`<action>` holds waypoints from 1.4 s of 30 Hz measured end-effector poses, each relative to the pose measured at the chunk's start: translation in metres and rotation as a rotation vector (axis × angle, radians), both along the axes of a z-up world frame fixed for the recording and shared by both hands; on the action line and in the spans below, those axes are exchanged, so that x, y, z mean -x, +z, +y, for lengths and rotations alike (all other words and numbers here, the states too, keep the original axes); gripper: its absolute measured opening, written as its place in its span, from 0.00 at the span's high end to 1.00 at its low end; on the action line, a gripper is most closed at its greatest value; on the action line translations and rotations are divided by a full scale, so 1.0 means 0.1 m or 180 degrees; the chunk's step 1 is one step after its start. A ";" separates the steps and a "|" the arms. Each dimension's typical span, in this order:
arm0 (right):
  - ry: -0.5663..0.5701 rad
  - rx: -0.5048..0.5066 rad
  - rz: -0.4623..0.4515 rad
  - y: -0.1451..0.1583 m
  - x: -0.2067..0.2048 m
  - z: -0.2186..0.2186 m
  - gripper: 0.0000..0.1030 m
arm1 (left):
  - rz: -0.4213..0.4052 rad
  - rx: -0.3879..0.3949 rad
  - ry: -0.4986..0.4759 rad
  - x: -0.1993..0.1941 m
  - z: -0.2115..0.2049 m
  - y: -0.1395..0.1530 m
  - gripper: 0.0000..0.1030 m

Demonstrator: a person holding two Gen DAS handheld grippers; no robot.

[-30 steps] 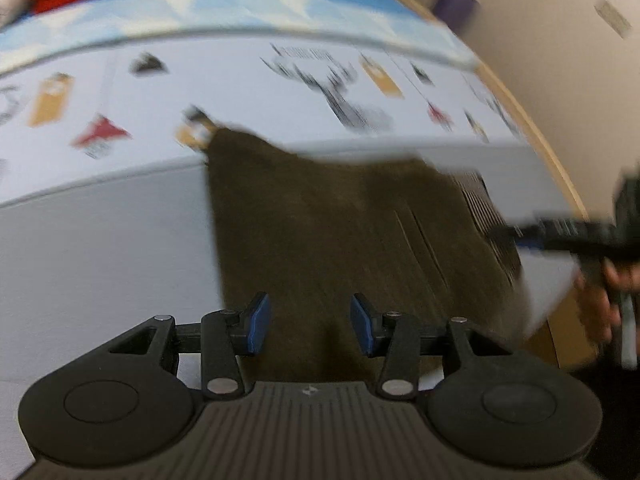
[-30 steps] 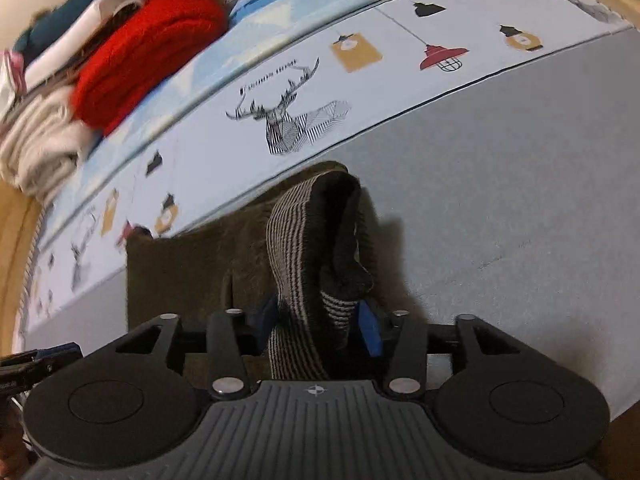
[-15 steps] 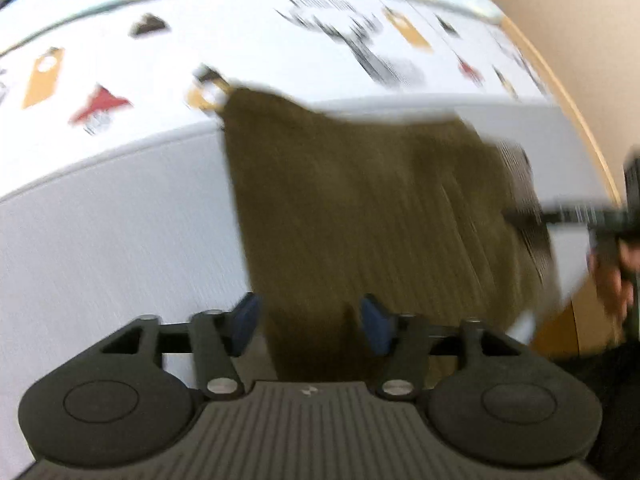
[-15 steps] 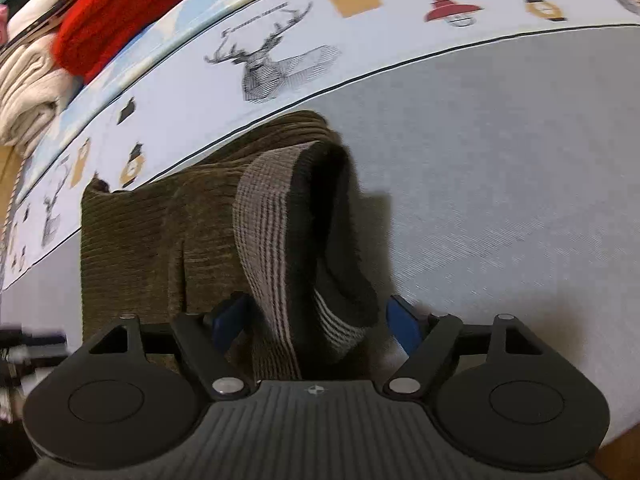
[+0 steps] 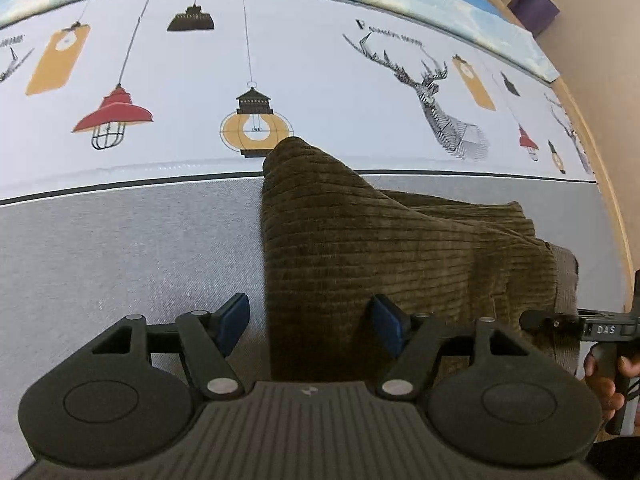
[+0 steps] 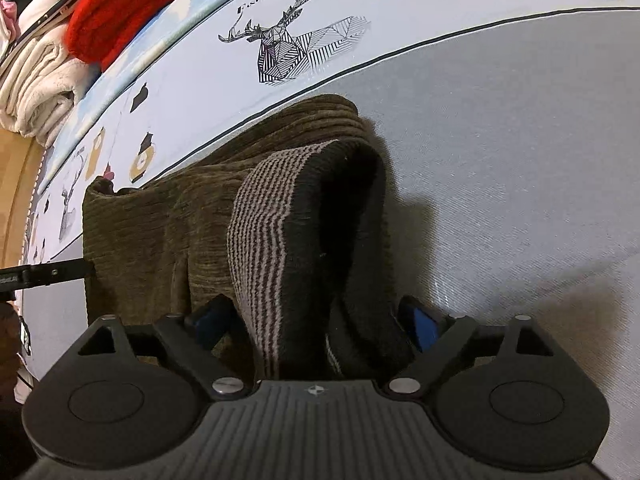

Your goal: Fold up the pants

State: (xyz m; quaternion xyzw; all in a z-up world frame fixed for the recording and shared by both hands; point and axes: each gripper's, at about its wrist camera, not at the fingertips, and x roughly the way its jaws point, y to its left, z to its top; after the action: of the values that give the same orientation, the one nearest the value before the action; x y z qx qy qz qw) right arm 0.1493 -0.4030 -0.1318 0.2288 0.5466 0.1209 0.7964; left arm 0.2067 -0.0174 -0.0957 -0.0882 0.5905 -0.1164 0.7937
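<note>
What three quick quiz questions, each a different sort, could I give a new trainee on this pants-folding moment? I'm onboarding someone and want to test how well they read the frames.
1. True or false: the left tool is clamped shut on the pants.
2. Multiple choice: what sticks up between the fingers of the right tool? A. a red sweater B. the striped waistband C. a towel
3. Fill in: the pants lie on the ____ part of the bedsheet, just below the printed border with the yellow lantern.

Key: 1. False, its jaws stand apart with the corduroy edge between them. 2. B. 3. Grey.
</note>
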 end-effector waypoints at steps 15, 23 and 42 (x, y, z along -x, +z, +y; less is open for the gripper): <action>-0.0018 -0.0005 -0.0162 0.13 0.03 0.07 0.38 | 0.0011 0.0191 0.0012 -0.10 -0.03 -0.27 0.51; -0.0027 -0.0345 -0.0634 0.46 -0.12 0.30 0.50 | -0.0541 0.0270 0.0299 -0.14 0.39 0.28 0.75; -0.0457 0.0208 -0.0991 0.75 -0.79 1.27 0.35 | -0.1160 0.0072 0.0404 0.08 1.33 0.82 0.52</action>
State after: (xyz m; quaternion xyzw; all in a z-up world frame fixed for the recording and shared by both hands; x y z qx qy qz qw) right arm 0.2285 -0.2761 -0.0569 0.2198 0.4025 0.0799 0.8850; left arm 0.1985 0.1156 -0.0136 -0.1116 0.4290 -0.0867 0.8922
